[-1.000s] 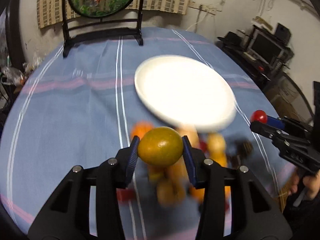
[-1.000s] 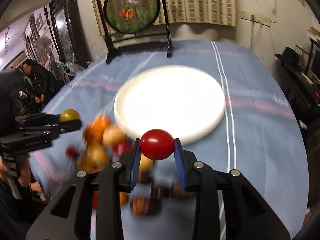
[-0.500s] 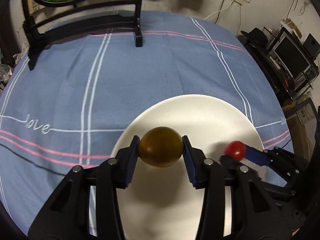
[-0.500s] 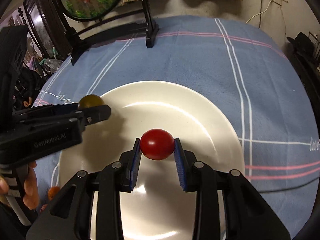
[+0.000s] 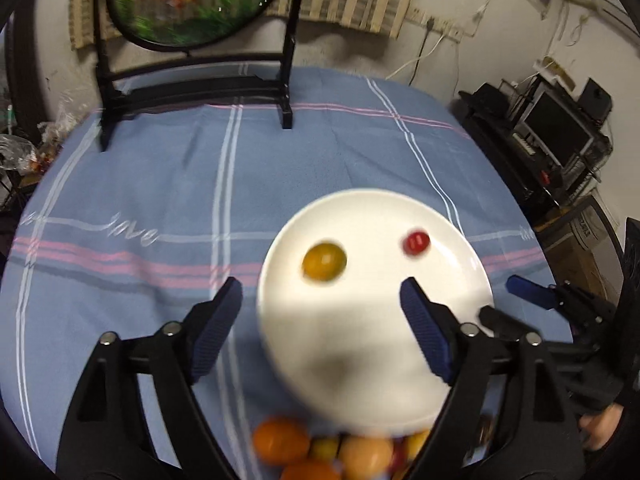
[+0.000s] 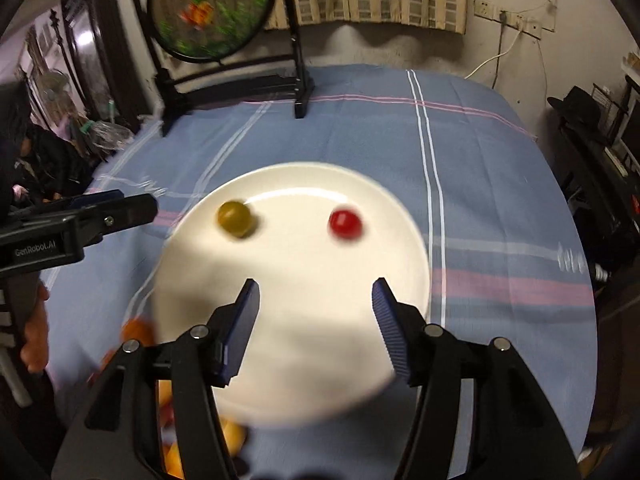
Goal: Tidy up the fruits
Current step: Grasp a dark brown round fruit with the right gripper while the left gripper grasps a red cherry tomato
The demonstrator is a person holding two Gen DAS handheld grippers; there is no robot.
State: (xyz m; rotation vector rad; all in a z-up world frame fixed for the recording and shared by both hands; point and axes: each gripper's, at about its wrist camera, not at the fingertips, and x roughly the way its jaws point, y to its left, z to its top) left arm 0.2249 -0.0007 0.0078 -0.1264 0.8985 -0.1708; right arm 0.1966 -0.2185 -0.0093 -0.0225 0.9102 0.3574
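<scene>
Your left gripper [image 5: 320,312] and right gripper [image 6: 316,304] are both hanging with jaws apart, gripping nothing, above the white plate's [image 5: 360,352] near rim. On the plate: one yellow-green fruit [image 5: 324,261], one red fruit [image 5: 415,242], lying apart, both round, no clear long axis. Remaining fruit pile [image 5: 320,452] is crowding the table's near edge. A framed round screen [image 5: 196,0] is standing at the far edge.

The worktop [image 5: 132,184] wears a blue cloth with white and pink stripes. A white plate [image 5: 360,340] sits at lower centre of the frame. A black stand [image 5: 192,92] holding a round panel stands at the upper left. Blurred orange and yellow fruits [image 5: 280,440] lie in a heap at the bottom edge, just below the plate.
</scene>
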